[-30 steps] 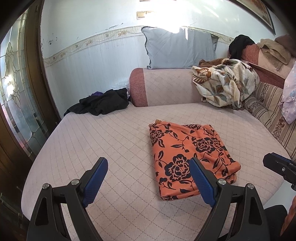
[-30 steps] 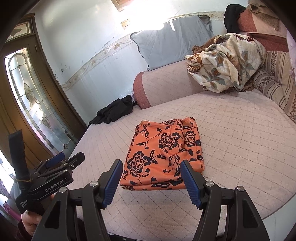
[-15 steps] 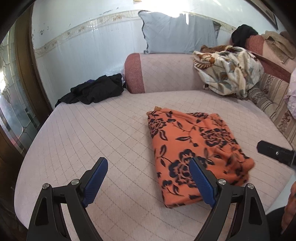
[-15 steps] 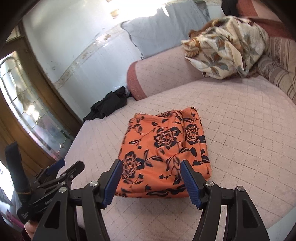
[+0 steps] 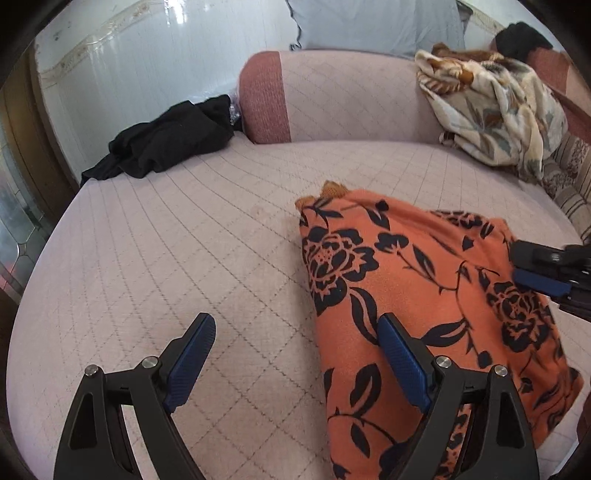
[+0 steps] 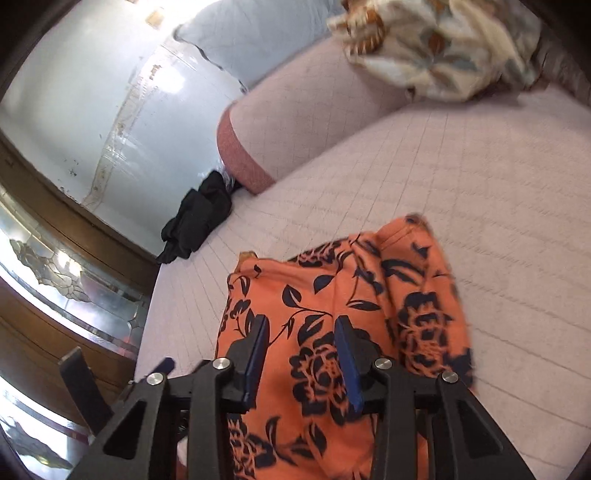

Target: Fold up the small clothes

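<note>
An orange cloth with black flowers lies folded on the pink quilted bed. My left gripper is open wide and low over the cloth's left edge, with its right finger above the fabric and its left finger above bare bed. My right gripper hovers over the near half of the cloth. Its jaws are closing, and the fabric lies under the gap, not pinched as far as I can see. In the left wrist view the right gripper comes in over the cloth's right edge.
A black garment lies crumpled at the bed's far left corner. A pink bolster and a grey pillow line the back wall, and a flowered blanket is heaped at the right. A wooden glass door stands left of the bed.
Both grippers have come forward and down onto the orange cloth, which now fills more of each view. The right gripper's jaws have narrowed and it has rolled. The left jaws stay wide.
</note>
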A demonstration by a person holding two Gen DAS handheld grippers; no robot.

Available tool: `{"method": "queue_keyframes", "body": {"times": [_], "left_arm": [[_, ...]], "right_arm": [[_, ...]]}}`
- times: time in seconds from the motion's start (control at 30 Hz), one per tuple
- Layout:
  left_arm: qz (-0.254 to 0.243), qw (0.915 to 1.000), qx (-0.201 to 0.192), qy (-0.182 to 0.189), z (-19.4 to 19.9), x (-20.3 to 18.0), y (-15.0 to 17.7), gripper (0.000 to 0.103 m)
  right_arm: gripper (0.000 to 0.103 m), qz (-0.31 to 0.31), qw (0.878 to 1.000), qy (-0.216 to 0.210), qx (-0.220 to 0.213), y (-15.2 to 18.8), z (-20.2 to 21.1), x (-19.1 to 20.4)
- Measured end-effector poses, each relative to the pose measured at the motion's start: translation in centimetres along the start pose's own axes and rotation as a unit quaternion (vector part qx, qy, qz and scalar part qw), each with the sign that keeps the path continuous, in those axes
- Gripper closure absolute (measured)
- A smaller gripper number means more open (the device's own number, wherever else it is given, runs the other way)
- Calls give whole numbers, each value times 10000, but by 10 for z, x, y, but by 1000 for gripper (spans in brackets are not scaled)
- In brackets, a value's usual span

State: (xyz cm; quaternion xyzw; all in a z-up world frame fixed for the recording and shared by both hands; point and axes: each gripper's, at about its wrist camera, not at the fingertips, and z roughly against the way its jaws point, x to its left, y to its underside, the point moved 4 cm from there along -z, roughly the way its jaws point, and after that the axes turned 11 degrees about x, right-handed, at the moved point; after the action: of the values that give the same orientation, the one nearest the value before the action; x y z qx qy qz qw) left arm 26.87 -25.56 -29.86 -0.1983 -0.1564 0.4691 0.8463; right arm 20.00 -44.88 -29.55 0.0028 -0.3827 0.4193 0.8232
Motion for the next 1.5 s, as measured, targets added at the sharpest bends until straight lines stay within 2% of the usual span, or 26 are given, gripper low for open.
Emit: {"method": "queue_keyframes", "body": {"times": [0.03, 0.1, 0.13, 0.27, 0.4, 0.5, 0.63, 0.67, 0.73, 0.77, 0.83, 0.97, 1.03, 1.07, 1.13, 1.17, 1.2, 1.3, 1.33, 1.37, 1.4, 1.43, 1.5], "left_arm": [[-89, 10000, 2, -42, -3, -2, 1, 13], [-270, 9994, 50, -187, -12, -6, 2, 12], [-273, 9993, 48, -231, -13, -7, 2, 10], [-174, 9996, -141, -196, 5, -1, -1, 10], [-71, 9990, -404, -180, 28, 4, 9, 10], [27, 9986, -503, -165, 39, 6, 19, 10], [-234, 9989, 41, -414, 13, -4, 32, 9], [-284, 9985, 94, -461, 7, -5, 33, 8], [-266, 9987, 67, -435, 10, -5, 31, 8], [-265, 9988, 12, -406, 14, -4, 29, 8], [-235, 9990, -200, -335, 22, -1, 23, 8], [-7, 9990, -381, -213, 28, 6, 14, 8], [1, 9993, -337, -157, 22, 4, 13, 8], [-84, 9995, -216, -209, 14, 1, 13, 8], [-218, 9993, 21, -299, -2, -7, 16, 8], [-178, 9994, -17, -308, -2, -7, 15, 8], [-148, 9995, -49, -280, 1, -6, 14, 8], [-153, 9995, -174, -223, 11, -5, 10, 8], [-146, 9994, -199, -254, 13, -4, 10, 8], [-151, 9993, -205, -271, 14, -5, 10, 8], [-172, 9993, -206, -272, 14, -5, 10, 8], [-198, 9992, -222, -276, 15, -7, 9, 8], [-224, 9990, -240, -311, 16, -8, 8, 8]], "right_arm": [[64, -149, 9997, 5, 191, -5, -15, -8], [75, -367, 9977, 347, 453, -10, -36, -25], [80, -359, 9975, 424, 445, -13, -40, -30], [77, -374, 9987, 125, 321, -15, -24, -28], [74, -226, 9996, 151, -52, -10, 15, -27], [74, -100, 9999, -106, -16, 5, 31, -20], [74, -139, 9986, -474, 212, 21, 30, -9], [74, -186, 9985, -399, 328, 24, 26, -13], [76, -254, 9971, 339, 626, 28, 6, -27], [78, -277, 9964, 366, 718, 30, -2, -34], [77, -367, 9970, 176, 663, 28, 2, -34], [74, 87, 9997, 145, 182, 18, 24, -17], [74, 68, 9996, -157, 241, 12, 20, -13], [74, 57, 9994, -157, 289, 11, 17, -13], [74, -20, 9986, 157, 503, 10, -1, -19], [73, -103, 9965, 297, 781, 10, -15, -25], [73, -143, 9961, 230, 845, 10, -23, -27], [73, -35, 9977, 50, 681, 6, -11, -22], [65, 20, 9986, -8, 536, 6, 0, -23], [41, 24, 9992, -16, 404, 6, 6, -25], [31, -2, 9996, -37, 291, 5, 12, -27], [27, -61, 9998, -110, 119, 4, 19, -31], [27, -114, 9998, -146, 15, 0, 26, -39]]}}
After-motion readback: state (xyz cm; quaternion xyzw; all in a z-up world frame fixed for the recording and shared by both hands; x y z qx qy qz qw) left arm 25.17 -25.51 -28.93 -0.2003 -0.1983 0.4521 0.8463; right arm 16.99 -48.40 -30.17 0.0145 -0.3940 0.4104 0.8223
